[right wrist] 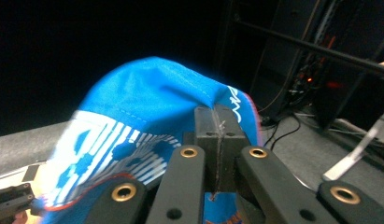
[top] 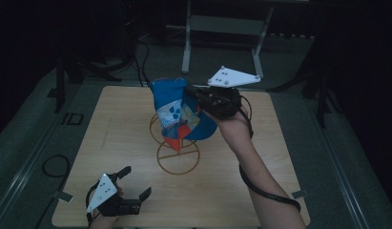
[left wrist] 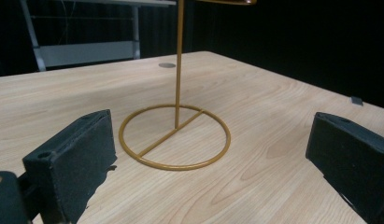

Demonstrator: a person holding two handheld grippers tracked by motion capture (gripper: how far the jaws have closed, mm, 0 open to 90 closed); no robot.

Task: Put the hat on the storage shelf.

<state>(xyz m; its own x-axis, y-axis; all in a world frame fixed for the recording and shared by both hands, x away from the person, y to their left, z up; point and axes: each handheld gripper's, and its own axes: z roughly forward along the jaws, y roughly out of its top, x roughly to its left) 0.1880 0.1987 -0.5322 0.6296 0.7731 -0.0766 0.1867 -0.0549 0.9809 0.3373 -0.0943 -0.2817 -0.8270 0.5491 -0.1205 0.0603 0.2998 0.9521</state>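
Cap held over the wire stand, right gripper clamped on its cloth

Cap [top: 177, 112], blue with a white patterned panel and an orange-red edge, hangs a little above the middle of the high view, draped against the upper part of the wire stand [top: 178, 155]. The right gripper [top: 196, 93] comes at it from the right of that frame, its grey three-cornered plate [top: 233, 78] tilted above it and the hand behind it. In the right gripper view the two black jaws stand pressed together with blue cloth pinched between them, so the gripper is closed tight on the cap; the cloth billows up and to the left of the jaws and hides what lies beyond.

The stand is thin gold-brown wire: a round base ring with a bar across it, flat on the bench [top: 112, 143], and an upright rod rising from that bar. Whether the cap touches the stand's upper loop cannot be told, since the cloth covers it.

The left gripper [top: 135, 183] sits low in the lower left of the high view, near the front edge of the bench, well apart from the cap. Its jaws stand wide apart with nothing between them; in the left gripper view they frame the stand's base ring, with bare wood between.

A cable [top: 265, 188] loops under the right forearm. Beyond the bench, at the top of the high view, stand the grey legs of a metal frame [top: 186, 47] on a dark floor.
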